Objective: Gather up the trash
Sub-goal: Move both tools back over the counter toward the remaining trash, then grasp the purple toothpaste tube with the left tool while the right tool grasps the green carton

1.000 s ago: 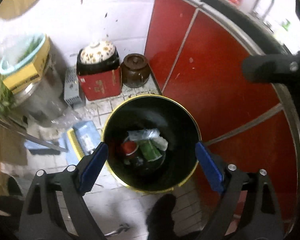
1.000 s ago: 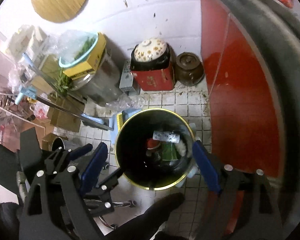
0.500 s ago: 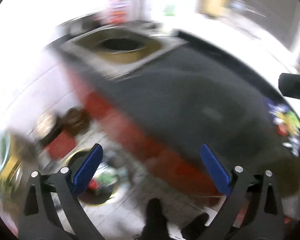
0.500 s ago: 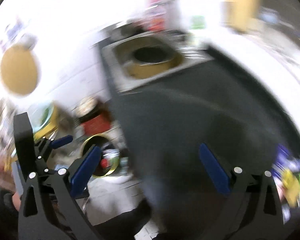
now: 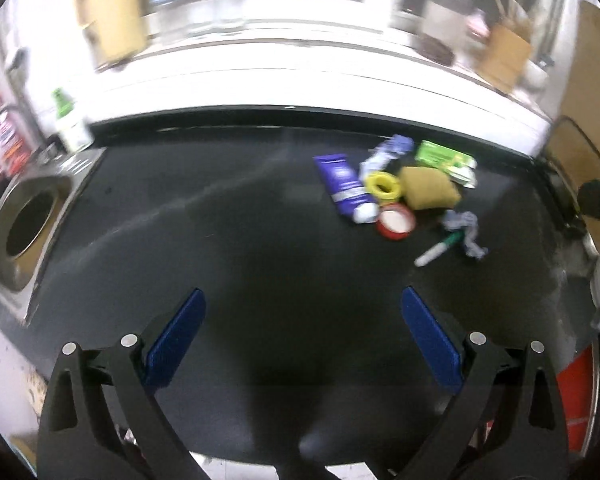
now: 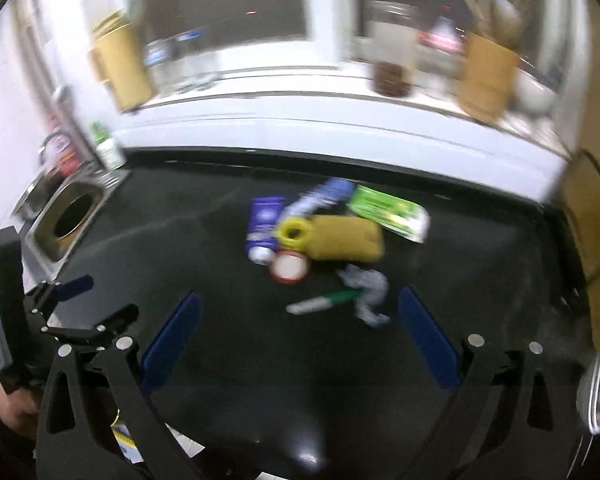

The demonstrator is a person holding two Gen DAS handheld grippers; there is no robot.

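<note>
A pile of trash lies on the black counter [image 5: 228,248]: a purple tube [image 5: 344,188], a yellow tape roll [image 5: 383,187], a red lid [image 5: 396,222], a tan sponge [image 5: 430,188], a green packet [image 5: 444,158], a green marker [image 5: 440,250] and crumpled paper [image 5: 466,230]. The right wrist view shows the same tube [image 6: 265,220], tape roll [image 6: 294,233], lid [image 6: 289,267], sponge [image 6: 348,238], packet [image 6: 388,212], marker [image 6: 324,302] and paper [image 6: 368,288]. My left gripper [image 5: 300,344] is open and empty, well short of the pile. My right gripper [image 6: 296,340] is open and empty, just short of the marker.
A steel sink [image 5: 24,224] is set in the counter's left end, with a green-capped bottle [image 5: 70,120] behind it. A white sill [image 5: 300,68] runs along the back with jars and boxes. The left gripper's body [image 6: 52,320] shows at the right view's left.
Both grippers have swung up from over the floor bin to face the counter and the pile. Both stay open and empty.
</note>
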